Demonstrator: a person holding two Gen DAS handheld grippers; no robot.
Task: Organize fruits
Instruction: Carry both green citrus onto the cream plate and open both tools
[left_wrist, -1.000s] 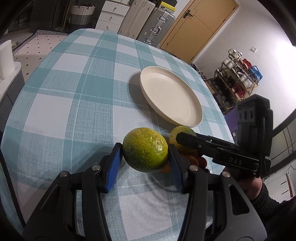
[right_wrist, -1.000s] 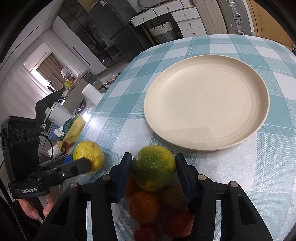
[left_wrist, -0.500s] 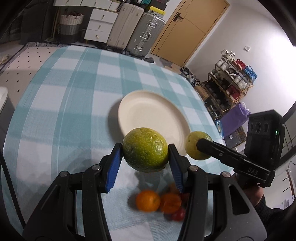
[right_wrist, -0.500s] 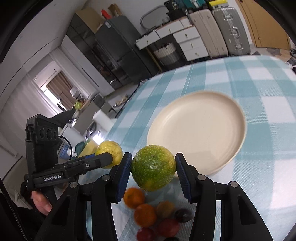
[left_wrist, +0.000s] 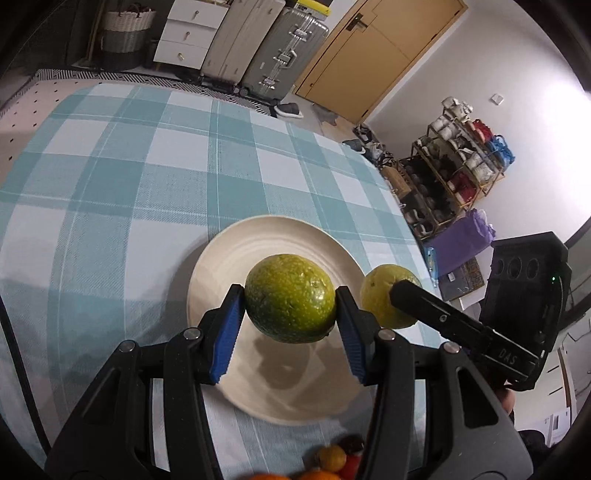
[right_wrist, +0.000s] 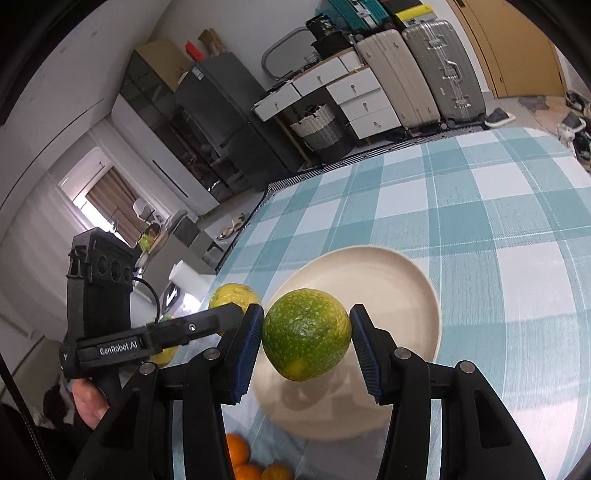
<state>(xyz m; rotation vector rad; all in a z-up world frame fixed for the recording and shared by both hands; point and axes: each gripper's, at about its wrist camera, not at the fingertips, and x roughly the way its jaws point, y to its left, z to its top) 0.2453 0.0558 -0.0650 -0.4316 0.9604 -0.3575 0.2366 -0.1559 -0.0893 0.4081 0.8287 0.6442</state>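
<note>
While both tools hang above the round cream plate (left_wrist: 218, 273), each carries one fruit clear of its surface. Left gripper (left_wrist: 290, 332) — blue-padded jaws pinching a round green citrus fruit flecked with yellow (left_wrist: 290, 302) — sits over the plate's near half, and the fruit's shadow falls on the plate below it. Right gripper (right_wrist: 306, 347) has its jaws pressed onto a second green citrus fruit with a yellow patch underneath (right_wrist: 306, 334), held above the plate's near-left part. In the left wrist view this second fruit shows just beside the first, apart from it. Small orange and red fruits (left_wrist: 336, 461) lie on the teal-and-white checked cloth of the bench (left_wrist: 110, 206), near the plate's closest rim.
</note>
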